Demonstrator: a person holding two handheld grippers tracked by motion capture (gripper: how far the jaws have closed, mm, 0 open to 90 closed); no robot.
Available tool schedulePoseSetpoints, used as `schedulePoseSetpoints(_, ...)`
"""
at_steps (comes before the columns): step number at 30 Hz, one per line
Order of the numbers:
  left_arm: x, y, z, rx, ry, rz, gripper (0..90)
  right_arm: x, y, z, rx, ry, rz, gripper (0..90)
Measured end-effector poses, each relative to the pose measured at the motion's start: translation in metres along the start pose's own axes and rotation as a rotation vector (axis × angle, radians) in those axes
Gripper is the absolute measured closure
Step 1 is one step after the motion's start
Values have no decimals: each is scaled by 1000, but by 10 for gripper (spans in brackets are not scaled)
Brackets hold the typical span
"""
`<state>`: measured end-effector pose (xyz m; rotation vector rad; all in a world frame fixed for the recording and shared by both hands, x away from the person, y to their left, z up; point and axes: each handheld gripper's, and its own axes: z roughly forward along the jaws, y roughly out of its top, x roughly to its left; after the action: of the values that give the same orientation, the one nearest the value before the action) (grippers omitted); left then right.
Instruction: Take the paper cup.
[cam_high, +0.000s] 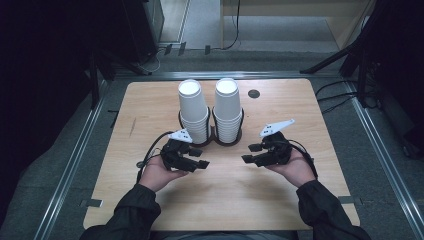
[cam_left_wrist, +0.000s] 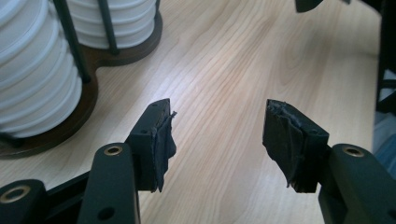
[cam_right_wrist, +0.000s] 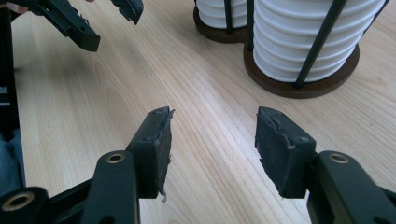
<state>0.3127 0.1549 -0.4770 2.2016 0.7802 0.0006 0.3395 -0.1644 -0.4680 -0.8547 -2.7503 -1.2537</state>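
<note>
Two tall stacks of white paper cups (cam_high: 192, 107) (cam_high: 227, 105) stand upside down in a dark double holder (cam_high: 214, 137) with thin black rods, at the middle of the wooden table (cam_high: 145, 110). My left gripper (cam_high: 200, 157) hovers in front of the left stack, jaws apart and empty. In the left gripper view its jaws (cam_left_wrist: 217, 126) frame bare wood, with the cups (cam_left_wrist: 32, 79) at the left. My right gripper (cam_high: 250, 153) sits in front of the right stack, open, nothing between its pads (cam_right_wrist: 212, 135). The cups (cam_right_wrist: 303, 37) stand ahead and to its right.
A small round dark cap (cam_high: 254, 93) is set in the tabletop behind the right stack. The grippers point toward each other over bare wood; the left gripper (cam_right_wrist: 112, 25) appears at the top left of the right gripper view. Metal rails and cables border the table.
</note>
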Motion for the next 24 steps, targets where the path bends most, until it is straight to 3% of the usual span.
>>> schedulePoseSetpoints(5,2,-1,2,21,8,7,423,0,-1,2,6,-6,-23,463)
schedulePoseSetpoints(9,1,-2,2,24,11,8,421,-2,0,3,20,16,40,435)
schedulePoseSetpoints(17,2,-2,2,18,5,2,427,-3,-1,3,20,7,15,433)
schedulePoseSetpoints(24,1,0,1,12,-10,0,528,-3,0,0,14,11,8,419)
